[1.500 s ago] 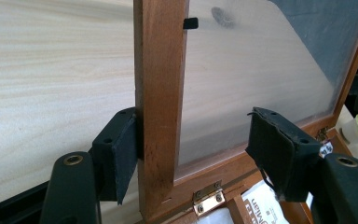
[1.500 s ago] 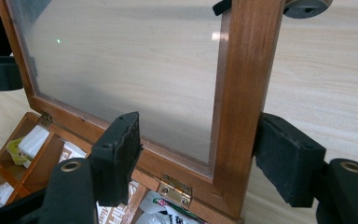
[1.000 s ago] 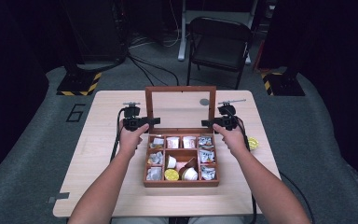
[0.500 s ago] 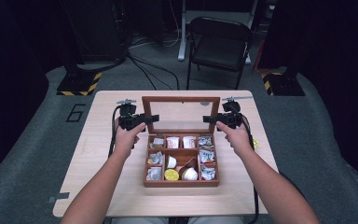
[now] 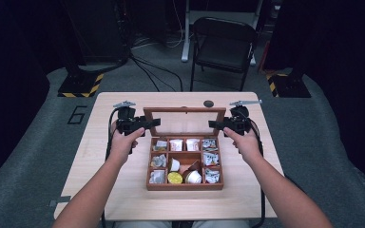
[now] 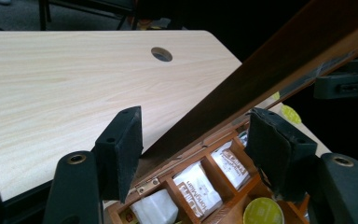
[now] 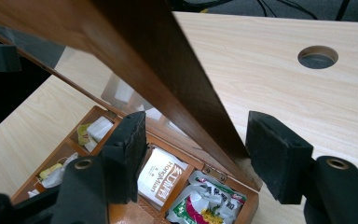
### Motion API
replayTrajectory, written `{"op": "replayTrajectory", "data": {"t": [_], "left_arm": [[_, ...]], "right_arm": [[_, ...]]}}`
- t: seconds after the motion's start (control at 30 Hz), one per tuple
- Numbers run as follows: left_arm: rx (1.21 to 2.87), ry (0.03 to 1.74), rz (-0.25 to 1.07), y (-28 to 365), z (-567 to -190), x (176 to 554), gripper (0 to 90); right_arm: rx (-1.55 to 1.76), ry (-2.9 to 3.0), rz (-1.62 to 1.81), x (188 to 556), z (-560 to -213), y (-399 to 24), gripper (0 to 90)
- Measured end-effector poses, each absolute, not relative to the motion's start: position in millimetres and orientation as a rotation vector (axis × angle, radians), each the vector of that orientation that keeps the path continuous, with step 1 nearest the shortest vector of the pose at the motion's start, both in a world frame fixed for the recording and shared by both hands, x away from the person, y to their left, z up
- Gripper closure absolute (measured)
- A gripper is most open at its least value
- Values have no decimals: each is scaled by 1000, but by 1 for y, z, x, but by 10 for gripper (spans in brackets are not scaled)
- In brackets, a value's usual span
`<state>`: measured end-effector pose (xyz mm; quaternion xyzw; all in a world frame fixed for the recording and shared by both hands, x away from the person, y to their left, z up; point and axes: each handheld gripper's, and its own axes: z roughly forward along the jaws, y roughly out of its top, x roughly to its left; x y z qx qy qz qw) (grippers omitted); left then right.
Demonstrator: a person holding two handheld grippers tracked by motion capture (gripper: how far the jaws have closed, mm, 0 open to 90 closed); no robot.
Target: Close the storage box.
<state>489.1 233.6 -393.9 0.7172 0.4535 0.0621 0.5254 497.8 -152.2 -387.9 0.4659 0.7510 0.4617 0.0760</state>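
A wooden box [image 5: 184,186] with several compartments of tea sachets [image 5: 176,144] and capsules stands mid-table, its glass-paned lid [image 5: 185,109] raised about upright. My left gripper [image 5: 152,122] straddles the lid's left rail. In the left gripper view the rail [image 6: 261,74] crosses between the pads, and the gap of the left gripper [image 6: 198,149] is much wider than the rail. These jaws have just been opening. My right gripper [image 5: 216,124] straddles the right rail. Its jaws have just been closing, and the lid [image 7: 168,60] passes between the right gripper's [image 7: 200,149] pads with room at one side.
The light wooden table [image 5: 119,190] has a round cable hole [image 5: 208,103] just behind the lid. A black chair [image 5: 223,47] stands beyond the far edge. Bare tabletop lies left, right and in front of the box.
The lid's top edge has swung toward me and the lid now looks shorter from above. Both grippers have stayed at its side rails and shifted slightly with it.
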Motion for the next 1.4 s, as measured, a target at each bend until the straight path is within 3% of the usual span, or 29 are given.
{"op": "replayTrajectory", "data": {"t": [0.9, 1.4], "left_arm": [[1762, 1046, 185, 241, -372, 458, 365], [1773, 1019, 205, 243, -368, 440, 439]], "right_arm": [[1294, 2264, 1406, 467, -364, -158, 397], [1214, 2299, 1395, 454, -357, -163, 427]]}}
